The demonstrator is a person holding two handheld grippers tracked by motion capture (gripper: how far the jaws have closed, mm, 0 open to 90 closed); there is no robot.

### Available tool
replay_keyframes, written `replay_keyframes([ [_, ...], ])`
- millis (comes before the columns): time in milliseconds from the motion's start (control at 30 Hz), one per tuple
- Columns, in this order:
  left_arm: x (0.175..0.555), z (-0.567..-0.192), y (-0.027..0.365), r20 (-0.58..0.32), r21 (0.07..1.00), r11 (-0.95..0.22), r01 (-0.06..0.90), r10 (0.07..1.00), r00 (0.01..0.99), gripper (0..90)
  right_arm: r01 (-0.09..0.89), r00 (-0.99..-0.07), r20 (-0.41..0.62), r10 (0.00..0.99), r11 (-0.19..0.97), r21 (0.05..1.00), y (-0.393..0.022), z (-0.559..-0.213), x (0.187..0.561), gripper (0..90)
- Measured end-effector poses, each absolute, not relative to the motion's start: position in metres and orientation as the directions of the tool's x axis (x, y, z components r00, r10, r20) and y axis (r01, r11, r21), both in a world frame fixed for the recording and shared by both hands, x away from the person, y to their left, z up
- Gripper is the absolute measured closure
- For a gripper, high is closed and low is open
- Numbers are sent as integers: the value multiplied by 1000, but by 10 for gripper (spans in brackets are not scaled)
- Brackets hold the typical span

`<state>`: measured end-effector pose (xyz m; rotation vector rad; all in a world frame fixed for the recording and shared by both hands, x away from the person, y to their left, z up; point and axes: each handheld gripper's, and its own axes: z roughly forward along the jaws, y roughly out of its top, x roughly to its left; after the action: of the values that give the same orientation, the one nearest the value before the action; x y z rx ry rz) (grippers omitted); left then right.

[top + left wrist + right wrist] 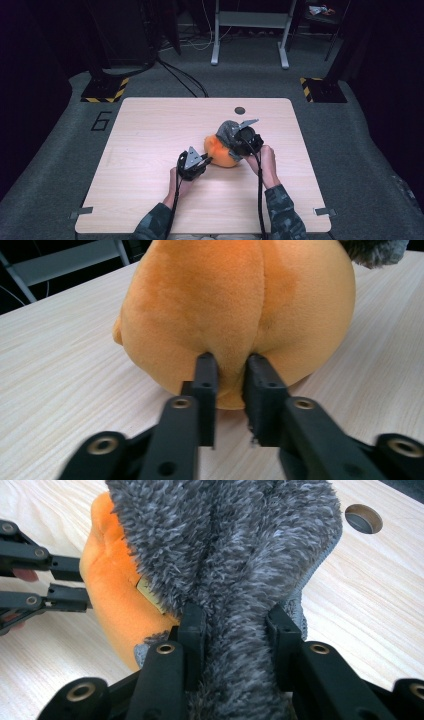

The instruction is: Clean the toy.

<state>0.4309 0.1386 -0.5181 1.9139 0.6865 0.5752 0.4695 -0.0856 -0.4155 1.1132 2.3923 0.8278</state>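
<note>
orange plush toy (221,151) sits near the middle of the counter (150,130), with a fuzzy grey garment (235,555) bunched over its far upper part. looks like a dressing or undressing job that's only partway: the grey piece covers just the top, most of the orange body is bare. left claw (231,372) is pinched narrow on a fold of the orange plush low down. right claw (235,625) is clamped on a thick wad of the grey fleece. can't tell which way the garment is headed, so the real pulling looks undone.
</note>
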Motion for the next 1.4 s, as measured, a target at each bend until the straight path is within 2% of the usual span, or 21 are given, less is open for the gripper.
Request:
replay_keyframes([
  [200, 428, -514, 139, 60, 914, -333, 230, 674, 737, 831, 550, -588, -91, 804, 480, 683, -91, -407, 456, 670],
  [433, 425, -511, 138, 33, 928, -299, 224, 663, 748, 844, 492, -625, -143, 768, 529, 692, -78, -397, 437, 670],
  [633, 424, -511, 138, 33, 929, -297, 221, 661, 749, 850, 464, -638, -197, 745, 575, 673, -60, -401, 440, 670],
  [767, 427, -514, 139, 36, 923, -307, 233, 670, 742, 851, 468, -637, -198, 745, 577, 669, -58, -406, 445, 671],
  [1400, 428, -515, 142, 30, 922, -306, 238, 669, 742, 847, 607, -548, -92, 831, 471, 641, -110, -434, 455, 669],
])
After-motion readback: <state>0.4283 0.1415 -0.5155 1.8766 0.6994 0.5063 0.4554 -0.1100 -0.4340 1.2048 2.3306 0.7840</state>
